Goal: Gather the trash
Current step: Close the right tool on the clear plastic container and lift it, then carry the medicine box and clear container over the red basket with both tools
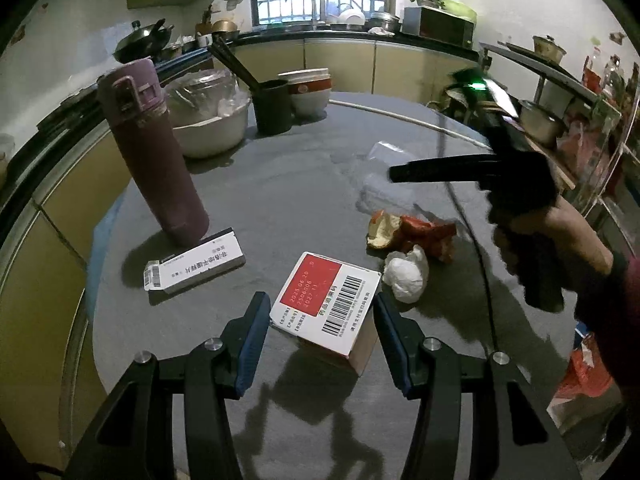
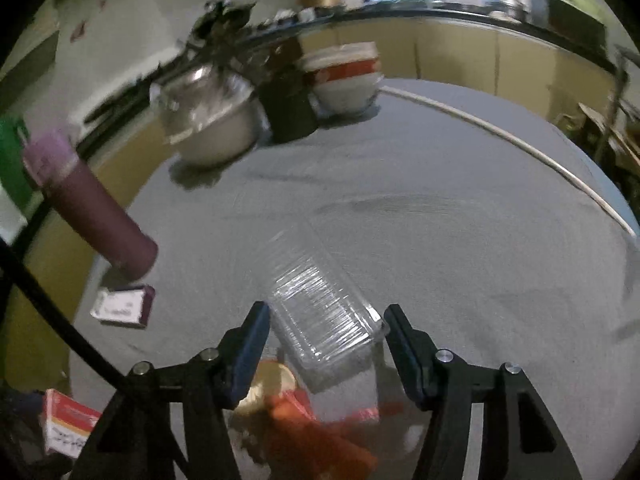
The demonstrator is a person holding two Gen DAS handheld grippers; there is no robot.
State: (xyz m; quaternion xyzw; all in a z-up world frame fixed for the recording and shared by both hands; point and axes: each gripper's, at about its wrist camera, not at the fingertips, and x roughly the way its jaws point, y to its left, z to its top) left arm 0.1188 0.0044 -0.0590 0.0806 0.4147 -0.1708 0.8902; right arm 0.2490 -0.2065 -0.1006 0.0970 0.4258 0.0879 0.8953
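My left gripper (image 1: 320, 312) is open, its blue-padded jaws on either side of a red and white carton (image 1: 326, 306) with a barcode, standing on the grey table (image 1: 280, 184). To its right lie a crumpled white tissue (image 1: 406, 274) and red fruit peel (image 1: 412, 234). A flat white box (image 1: 196, 266) lies at the left. My right gripper (image 2: 326, 320) is open around a clear plastic container (image 2: 320, 312), with the peel (image 2: 316, 432) below it. The right gripper also shows in the left wrist view (image 1: 400, 174), hand-held above the clear container (image 1: 380, 188).
A purple thermos (image 1: 154, 160) stands left of the trash. A covered white pot (image 1: 208, 116), a black cup with chopsticks (image 1: 272, 106) and stacked bowls (image 1: 310, 90) stand at the table's far side. A black cable (image 1: 476, 240) crosses the table at the right. Shelves stand at the right.
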